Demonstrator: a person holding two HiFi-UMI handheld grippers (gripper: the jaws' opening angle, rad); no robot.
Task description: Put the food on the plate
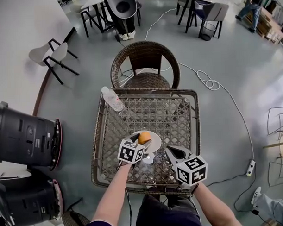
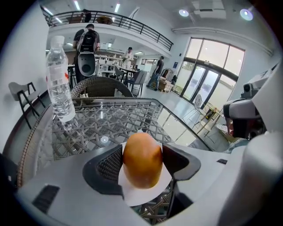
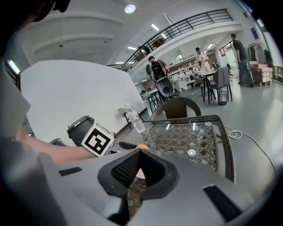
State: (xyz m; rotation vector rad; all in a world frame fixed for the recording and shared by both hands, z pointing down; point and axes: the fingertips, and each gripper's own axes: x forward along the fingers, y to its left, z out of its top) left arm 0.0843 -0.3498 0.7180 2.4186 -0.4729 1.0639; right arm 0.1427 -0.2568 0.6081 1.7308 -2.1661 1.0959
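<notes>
An orange-brown bun [image 2: 142, 160] sits between the jaws of my left gripper [image 2: 142, 164], which is shut on it. The bun hangs just over a white plate [image 2: 147, 196]. In the head view the plate [image 1: 154, 143] lies on the near middle of the glass-topped wicker table [image 1: 178, 114], with the bun [image 1: 143, 138] and my left gripper [image 1: 139, 142] over its left part. My right gripper [image 1: 173, 151] hovers right of the plate, jaws shut and holding nothing. In its own view my right gripper [image 3: 139, 152] points towards the left gripper's marker cube [image 3: 98, 139].
A clear water bottle [image 1: 112, 98] lies at the table's far left corner, upright-looking in the left gripper view [image 2: 59, 84]. A wicker chair [image 1: 145, 63] stands behind the table. Black bins [image 1: 26, 137] are on the left; a cable and power strip [image 1: 249, 167] are on the right.
</notes>
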